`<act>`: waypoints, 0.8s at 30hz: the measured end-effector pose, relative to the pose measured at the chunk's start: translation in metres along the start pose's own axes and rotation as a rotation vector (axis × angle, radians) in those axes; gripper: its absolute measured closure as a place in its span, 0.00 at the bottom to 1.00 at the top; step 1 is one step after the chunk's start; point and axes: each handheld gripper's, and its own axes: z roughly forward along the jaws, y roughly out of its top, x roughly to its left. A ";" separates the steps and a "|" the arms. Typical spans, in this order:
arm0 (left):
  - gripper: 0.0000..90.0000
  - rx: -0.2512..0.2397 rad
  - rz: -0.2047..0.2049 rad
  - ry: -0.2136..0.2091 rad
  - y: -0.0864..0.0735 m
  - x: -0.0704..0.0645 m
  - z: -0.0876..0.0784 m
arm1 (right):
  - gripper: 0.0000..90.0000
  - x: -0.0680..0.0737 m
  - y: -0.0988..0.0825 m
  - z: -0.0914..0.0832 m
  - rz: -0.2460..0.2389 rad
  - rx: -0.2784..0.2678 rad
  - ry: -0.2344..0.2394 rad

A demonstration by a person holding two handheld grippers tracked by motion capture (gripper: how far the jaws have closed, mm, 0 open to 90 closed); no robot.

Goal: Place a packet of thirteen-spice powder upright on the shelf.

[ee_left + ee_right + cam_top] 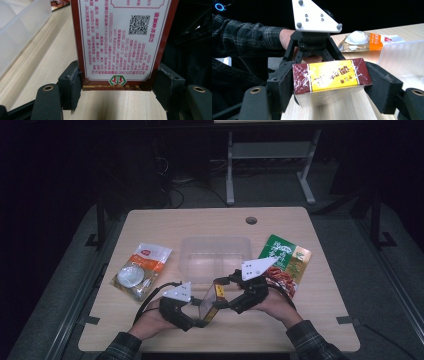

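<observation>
Both grippers [210, 302] clamping boxed packet [329, 77]

Dim overhead lighting: the desk [220, 225] is lit while its surroundings fall into near-black. Both tool views are brighter; glare streaks the wrapped box [329, 77], and its lower edge is blurred.
</observation>
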 end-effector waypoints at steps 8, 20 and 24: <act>0.35 0.016 0.007 -0.020 0.002 -0.001 0.005 | 0.32 0.003 0.006 0.010 -0.017 -0.010 0.026; 0.34 0.039 0.012 -0.021 0.001 -0.002 0.013 | 0.34 0.008 0.010 0.021 -0.033 0.010 0.022; 0.33 0.031 0.010 -0.006 0.000 -0.002 0.013 | 0.34 0.010 0.010 0.022 -0.030 0.014 0.008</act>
